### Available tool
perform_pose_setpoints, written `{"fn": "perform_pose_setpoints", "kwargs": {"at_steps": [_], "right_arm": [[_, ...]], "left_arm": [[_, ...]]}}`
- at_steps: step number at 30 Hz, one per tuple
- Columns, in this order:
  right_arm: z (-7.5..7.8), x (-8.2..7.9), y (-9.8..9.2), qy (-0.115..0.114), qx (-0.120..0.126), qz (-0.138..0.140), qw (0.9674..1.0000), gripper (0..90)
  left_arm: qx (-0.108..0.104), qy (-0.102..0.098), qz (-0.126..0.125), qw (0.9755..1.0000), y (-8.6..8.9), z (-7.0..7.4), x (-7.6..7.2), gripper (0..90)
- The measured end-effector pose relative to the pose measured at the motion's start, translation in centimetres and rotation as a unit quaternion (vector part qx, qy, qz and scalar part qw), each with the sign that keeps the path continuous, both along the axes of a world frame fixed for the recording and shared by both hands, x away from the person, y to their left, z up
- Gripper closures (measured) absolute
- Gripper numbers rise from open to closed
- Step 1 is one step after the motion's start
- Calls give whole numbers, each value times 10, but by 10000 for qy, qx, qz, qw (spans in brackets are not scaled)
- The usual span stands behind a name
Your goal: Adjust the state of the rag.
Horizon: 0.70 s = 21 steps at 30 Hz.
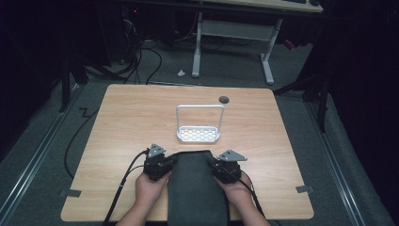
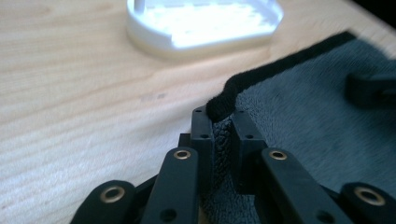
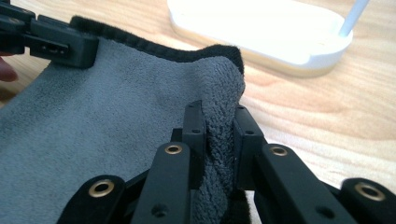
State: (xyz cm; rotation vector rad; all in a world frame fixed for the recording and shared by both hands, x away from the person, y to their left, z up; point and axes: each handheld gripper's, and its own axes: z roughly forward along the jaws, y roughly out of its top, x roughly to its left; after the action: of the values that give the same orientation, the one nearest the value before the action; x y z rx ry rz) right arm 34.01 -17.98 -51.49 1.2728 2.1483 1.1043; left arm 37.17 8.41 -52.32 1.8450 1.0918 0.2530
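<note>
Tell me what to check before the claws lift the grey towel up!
1. Left claw pinching the towel corner: ok, cloth sits bunched between its pads.
2. Right claw pinching the other corner: ok, cloth is squeezed between its pads.
3. Both claws on the far edge, one per corner: ok.
4. White rack standing apart from the towel: ok, bare table lies between them.
5. Towel's near end free to follow: cannot tell, it hangs over the table's near edge.
</note>
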Motion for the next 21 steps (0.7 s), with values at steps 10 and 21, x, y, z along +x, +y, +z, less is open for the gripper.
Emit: {"fn": "perform_pose_setpoints", "kwargs": {"at_steps": [10,21], "right_arm": [[16,-5,-2,-364,171,-22,9992,797],[37,-13,-2,-776,283,-92,9965,797]], "left_arm": [[-45,-432,81,9990,-1,20,-7,826],[-261,-742,-3,9969,-1,50,-12,826]]}}
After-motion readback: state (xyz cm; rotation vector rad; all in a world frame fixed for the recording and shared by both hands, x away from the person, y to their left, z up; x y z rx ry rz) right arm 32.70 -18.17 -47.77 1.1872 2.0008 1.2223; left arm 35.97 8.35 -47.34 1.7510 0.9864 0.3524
